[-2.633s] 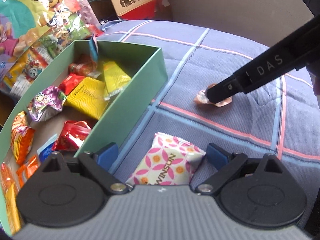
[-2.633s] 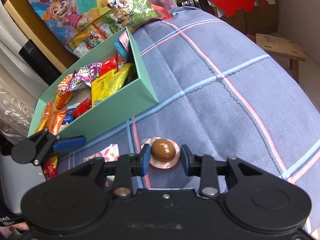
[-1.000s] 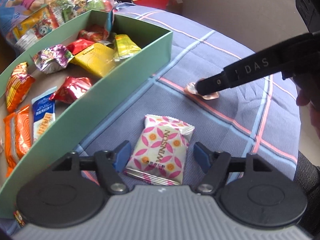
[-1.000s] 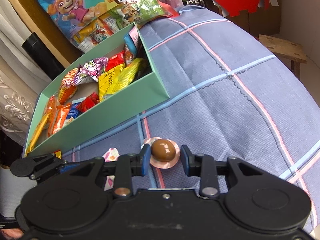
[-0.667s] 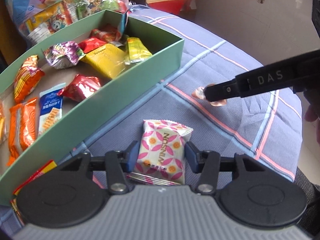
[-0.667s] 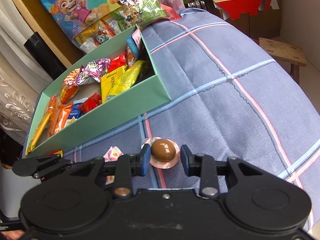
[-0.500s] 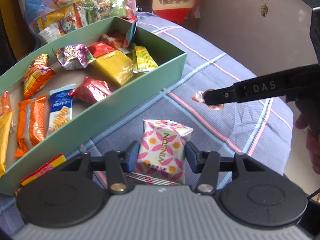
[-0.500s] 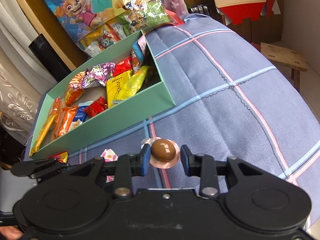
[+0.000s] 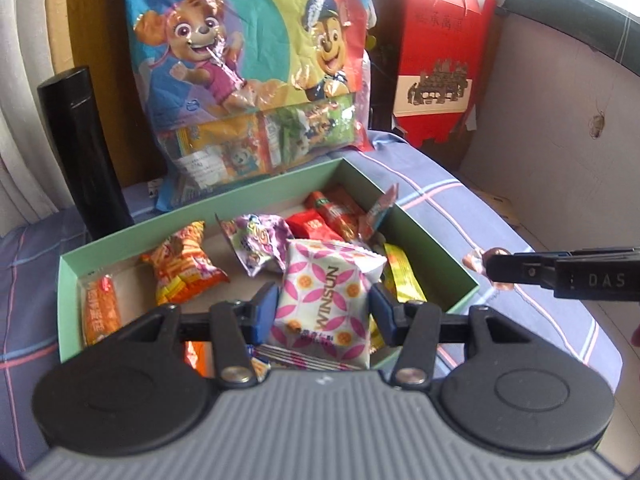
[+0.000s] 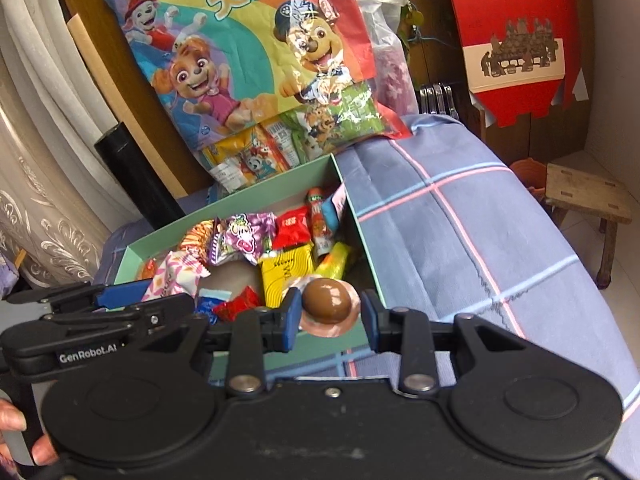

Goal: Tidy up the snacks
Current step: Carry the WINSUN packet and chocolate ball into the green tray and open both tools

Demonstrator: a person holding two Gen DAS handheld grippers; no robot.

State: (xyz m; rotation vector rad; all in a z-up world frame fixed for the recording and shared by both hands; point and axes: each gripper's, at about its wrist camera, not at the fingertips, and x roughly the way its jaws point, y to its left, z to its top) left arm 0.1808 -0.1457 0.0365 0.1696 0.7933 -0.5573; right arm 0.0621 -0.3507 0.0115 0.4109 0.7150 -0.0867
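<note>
My left gripper [image 9: 320, 312] is shut on a white and pink patterned snack packet [image 9: 326, 300] and holds it above the green box [image 9: 424, 236], which holds several wrapped snacks. My right gripper [image 10: 329, 318] is shut on a brown chocolate egg snack [image 10: 327, 300] in a pink wrapper, held over the box's near right corner [image 10: 362, 240]. The left gripper and its packet [image 10: 172, 276] show at the left of the right wrist view. The right gripper's finger [image 9: 560, 274] shows at the right of the left wrist view.
A big cartoon snack bag [image 9: 248, 60] leans behind the box. A black cylinder [image 9: 80, 152] stands at the left, a red carton [image 9: 440, 52] at the back right. The box rests on a blue checked cloth [image 10: 460, 232]. A wooden stool [image 10: 588, 200] stands beyond the right edge.
Both grippers have lifted their snacks off the cloth and carried them over the green box. The left one closed on the packet about 0.7 s ago.
</note>
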